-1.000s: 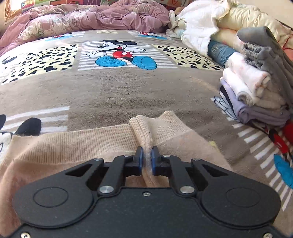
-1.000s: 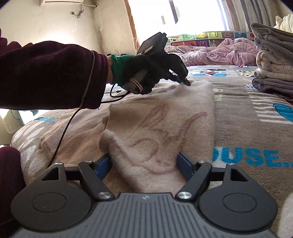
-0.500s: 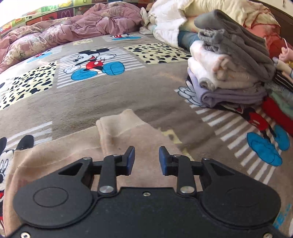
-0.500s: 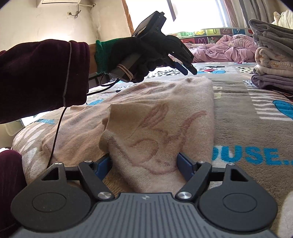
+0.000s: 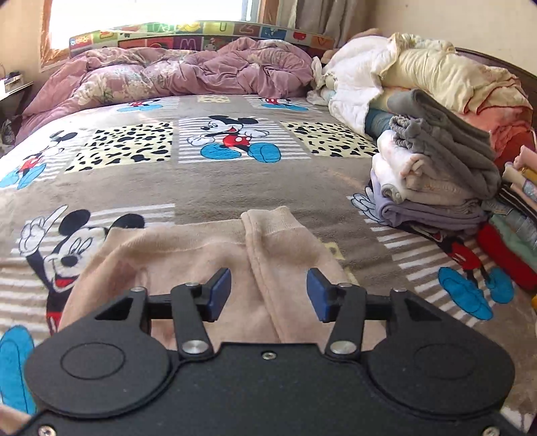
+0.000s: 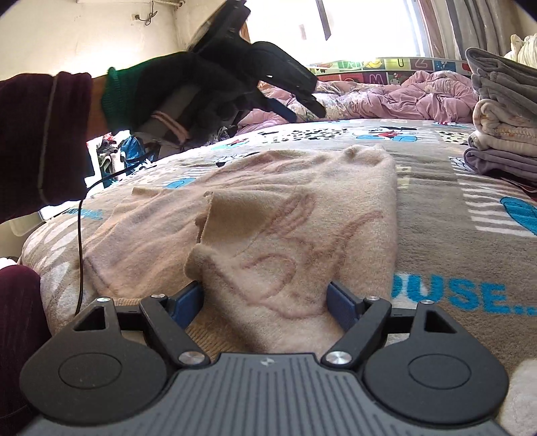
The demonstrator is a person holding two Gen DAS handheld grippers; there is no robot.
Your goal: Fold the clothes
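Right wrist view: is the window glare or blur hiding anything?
Right wrist view: window blown out white, the raised left gripper backlit, dark and slightly smeared; sweater sharp. Left wrist view: evenly lit, fisheye bending the bed's edges.

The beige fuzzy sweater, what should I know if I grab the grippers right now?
Left gripper: open, lifted above the beige knit sweater, holding nothing.
Right gripper: open, fingers either side of the sweater's near end.
The sweater lies partly folded on the Mickey Mouse blanket; the stack of folded clothes sits to the right.
Left to do: finish folding and, probably, add it to the stack.
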